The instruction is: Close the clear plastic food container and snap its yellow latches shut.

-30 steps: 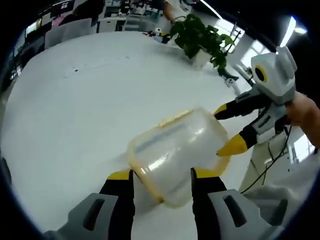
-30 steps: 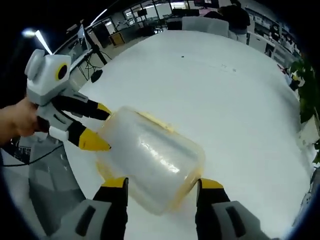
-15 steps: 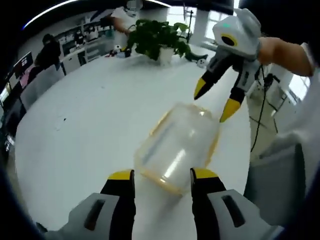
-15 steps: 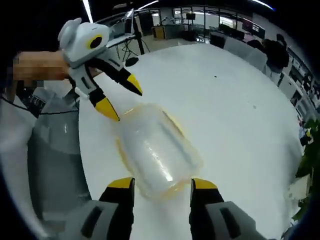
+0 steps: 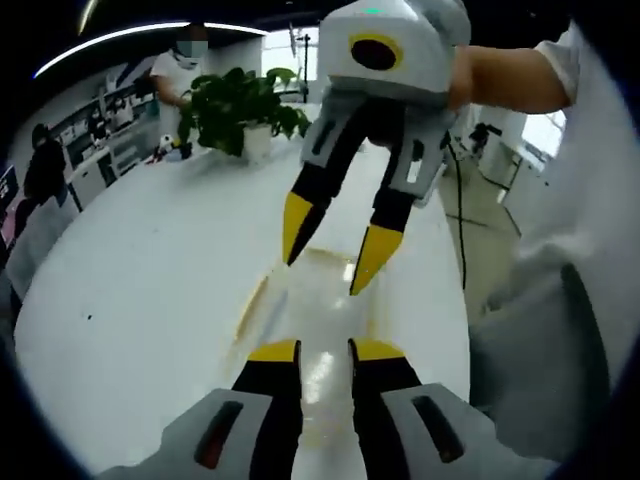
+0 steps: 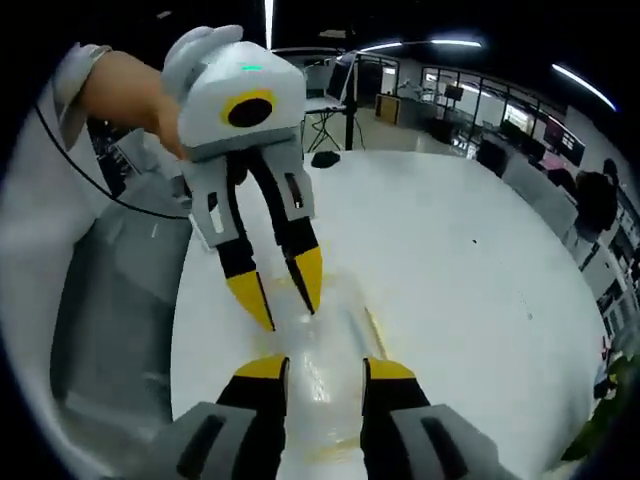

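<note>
The clear plastic food container (image 5: 320, 300) with yellow trim (image 5: 250, 305) lies on the white table, held end to end between the two grippers. My left gripper (image 5: 322, 350) has its jaws drawn in tight on the near end. The right gripper (image 5: 330, 255) comes down from the top, its yellow tips at the far end. In the right gripper view the container (image 6: 335, 325) runs away from my right gripper (image 6: 325, 368), whose jaws are closed in on its near end. The left gripper (image 6: 280, 300) points down at the other end.
The white table (image 5: 140, 270) stretches far to the left, with its edge close on the right beside the person's grey clothing (image 5: 540, 340). A potted plant (image 5: 235, 105) stands at the back. In the right gripper view the table (image 6: 480, 270) spreads to the right.
Both cameras swung round so the grippers now face each other over the container. Each gripper's jaws have narrowed and moved onto an end of the container.
</note>
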